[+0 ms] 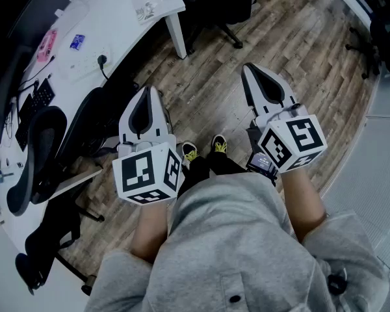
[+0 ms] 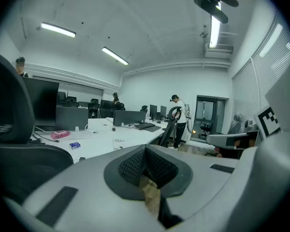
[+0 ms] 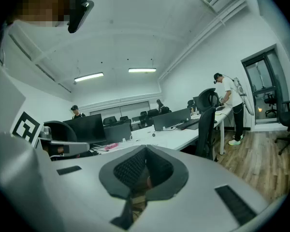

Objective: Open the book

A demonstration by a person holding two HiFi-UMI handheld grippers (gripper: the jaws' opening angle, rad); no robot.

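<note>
No book shows in any view. In the head view I stand on a wooden floor (image 1: 299, 51) and hold both grippers level in front of my waist. My left gripper (image 1: 147, 91) has its jaws pressed together with nothing between them. My right gripper (image 1: 251, 68) is likewise shut and empty. The left gripper view shows its own closed jaws (image 2: 145, 150) aimed over a white desk (image 2: 101, 146). In the right gripper view the closed jaws (image 3: 145, 152) point toward a row of desks and monitors.
A long white desk (image 1: 117, 38) runs along the upper left with a printed sheet (image 1: 143, 8), a pink item (image 1: 47, 44) and a small blue box (image 1: 77, 41). Black office chairs (image 1: 39, 155) stand beside it. A person (image 2: 179, 117) stands at a far desk.
</note>
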